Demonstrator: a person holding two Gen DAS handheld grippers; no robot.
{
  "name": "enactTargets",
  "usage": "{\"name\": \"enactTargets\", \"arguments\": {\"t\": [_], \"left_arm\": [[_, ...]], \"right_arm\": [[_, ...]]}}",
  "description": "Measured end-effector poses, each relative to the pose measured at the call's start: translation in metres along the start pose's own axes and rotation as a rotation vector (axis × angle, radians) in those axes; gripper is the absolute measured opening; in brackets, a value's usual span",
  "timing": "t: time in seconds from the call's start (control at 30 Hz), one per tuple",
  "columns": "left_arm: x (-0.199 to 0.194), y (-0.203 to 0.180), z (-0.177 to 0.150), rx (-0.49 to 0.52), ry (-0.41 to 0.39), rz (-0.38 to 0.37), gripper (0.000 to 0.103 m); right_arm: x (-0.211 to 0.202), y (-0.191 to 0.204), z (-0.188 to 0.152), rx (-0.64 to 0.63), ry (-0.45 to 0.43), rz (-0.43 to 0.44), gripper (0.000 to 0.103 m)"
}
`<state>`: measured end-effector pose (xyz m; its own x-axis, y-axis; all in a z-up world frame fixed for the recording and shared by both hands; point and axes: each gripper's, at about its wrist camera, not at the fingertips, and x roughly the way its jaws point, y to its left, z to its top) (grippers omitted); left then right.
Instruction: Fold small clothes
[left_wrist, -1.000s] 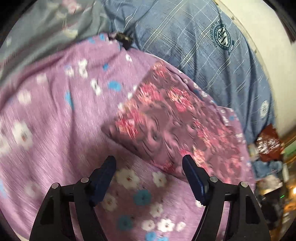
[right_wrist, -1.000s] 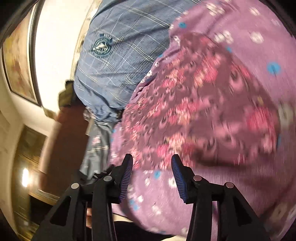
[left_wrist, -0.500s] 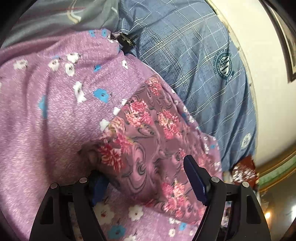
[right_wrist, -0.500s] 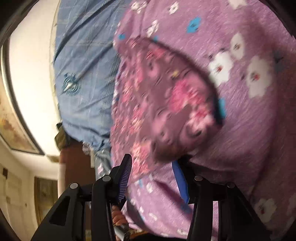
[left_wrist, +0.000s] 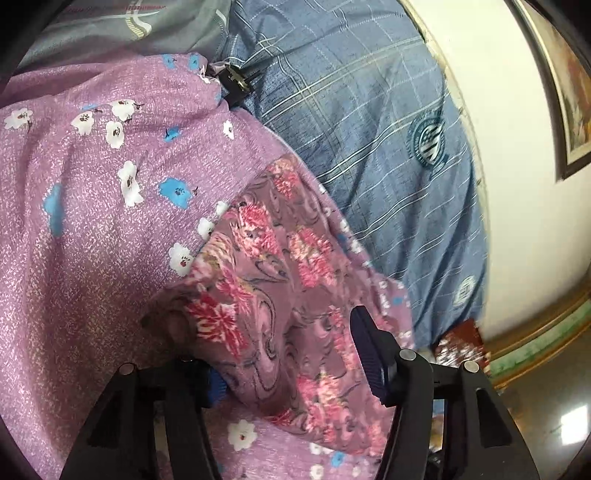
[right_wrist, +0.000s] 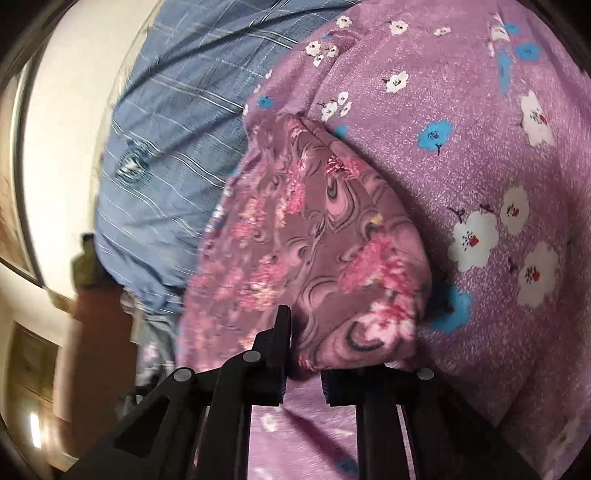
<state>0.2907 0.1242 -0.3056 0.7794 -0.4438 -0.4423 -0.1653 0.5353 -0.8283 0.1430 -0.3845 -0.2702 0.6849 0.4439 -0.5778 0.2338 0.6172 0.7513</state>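
Observation:
A folded mauve cloth with pink flowers lies on a purple flowered sheet. In the left wrist view my left gripper is open, its jaws straddling the cloth's near edge; the left finger is tucked under the cloth, the right finger stands beside it. In the right wrist view the same cloth has its near corner between the jaws of my right gripper, which is shut on it; the right fingertip is hidden under the fabric.
A blue plaid cover with round emblems lies beyond the cloth, a grey cloth at the far left. A black clip sits at the purple sheet's edge. A white wall and a picture frame stand behind.
Both grippers have moved onto the flowered cloth. The left finger slid under its edge. The right gripper closed on its corner, and the cloth bunched up.

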Motion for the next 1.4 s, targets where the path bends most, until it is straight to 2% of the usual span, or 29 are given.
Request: {"name": "enactTargets", "arguments": {"t": [0.07,0.13,0.17,0.2,0.3,0.4,0.5,0.6,0.67,0.73,0.77,0.83,0.87,0.9,0.97,1.03,1.07,1.1,1.17,1.23,1.27,1.3,1.33,1.37,1.4], "left_arm": [[0.004,0.0,-0.002,0.012,0.011,0.022,0.054],[0.008,-0.002,-0.003,0.032,0.014,0.064,0.032],[0.013,-0.002,-0.003,0.053,0.026,0.106,0.013],[0.015,-0.001,-0.004,0.052,0.03,0.114,0.012],[0.013,-0.01,-0.006,0.078,-0.004,0.105,0.008],[0.0,-0.03,-0.011,0.169,-0.044,0.074,0.007],[-0.022,-0.036,-0.027,0.214,-0.031,0.063,0.007],[-0.041,-0.033,-0.046,0.239,-0.023,0.098,0.007],[-0.043,-0.024,-0.05,0.225,0.001,0.144,0.01],[-0.03,-0.012,-0.047,0.141,0.075,0.172,0.021],[-0.023,-0.003,-0.045,0.079,0.106,0.176,0.03],[-0.024,0.002,-0.041,-0.008,0.082,0.116,0.034],[-0.024,0.0,-0.039,-0.01,0.072,0.1,0.041],[-0.025,-0.003,-0.039,-0.002,0.06,0.084,0.042],[-0.027,-0.012,-0.039,0.021,0.036,0.046,0.042],[-0.03,-0.02,-0.04,0.049,0.012,0.013,0.032],[-0.032,-0.027,-0.04,0.085,-0.009,0.005,0.019],[-0.035,-0.026,-0.042,0.11,-0.014,0.008,0.014],[-0.033,-0.033,-0.043,0.147,-0.014,0.01,0.015],[-0.026,-0.031,-0.044,0.135,-0.002,0.021,0.029],[-0.02,-0.028,-0.044,0.114,0.01,0.031,0.046],[-0.016,-0.024,-0.044,0.081,0.024,0.04,0.051],[-0.011,-0.019,-0.041,0.06,0.028,0.036,0.051],[-0.01,-0.016,-0.041,0.044,0.035,0.027,0.046],[-0.007,-0.017,-0.039,0.054,0.031,0.039,0.031]], "right_arm": [[0.004,-0.006,-0.001,0.026,0.006,-0.013,0.019],[0.003,-0.004,-0.001,0.01,-0.002,-0.009,0.019],[0.003,-0.001,-0.001,-0.011,-0.006,-0.018,0.015],[0.002,0.004,-0.003,-0.049,-0.02,-0.036,0.006],[-0.005,0.02,-0.008,-0.143,-0.075,-0.076,0.005],[-0.021,0.034,-0.01,-0.214,-0.155,-0.076,0.004],[-0.043,0.044,-0.014,-0.263,-0.215,-0.103,0.004],[-0.061,0.036,-0.016,-0.247,-0.198,-0.108,0.004],[-0.049,0.021,-0.009,-0.2,-0.101,-0.145,0.005],[-0.034,0.005,-0.006,-0.122,-0.017,-0.191,0.013],[-0.032,0.0,-0.006,-0.078,0.013,-0.203,0.017],[-0.042,-0.001,-0.003,-0.045,0.008,-0.179,0.031],[-0.05,0.001,-0.003,-0.046,0.001,-0.167,0.041],[-0.055,0.003,-0.003,-0.051,0.003,-0.162,0.045],[-0.068,0.01,-0.007,-0.086,0.038,-0.181,0.045],[-0.079,0.019,-0.013,-0.142,0.069,-0.199,0.042],[-0.083,0.027,-0.017,-0.181,0.085,-0.196,0.036],[-0.083,0.037,-0.02,-0.212,0.093,-0.189,0.025],[-0.075,0.056,-0.025,-0.267,0.103,-0.157,0.017],[-0.058,0.073,-0.027,-0.303,0.103,-0.128,0.017],[-0.042,0.084,-0.028,-0.317,0.105,-0.128,0.016],[-0.022,0.096,-0.028,-0.331,0.108,-0.115,0.015],[-0.011,0.102,-0.028,-0.34,0.107,-0.104,0.015],[0.006,0.112,-0.027,-0.361,0.104,-0.098,0.014],[0.022,0.121,-0.026,-0.377,0.104,-0.102,0.014]]}}
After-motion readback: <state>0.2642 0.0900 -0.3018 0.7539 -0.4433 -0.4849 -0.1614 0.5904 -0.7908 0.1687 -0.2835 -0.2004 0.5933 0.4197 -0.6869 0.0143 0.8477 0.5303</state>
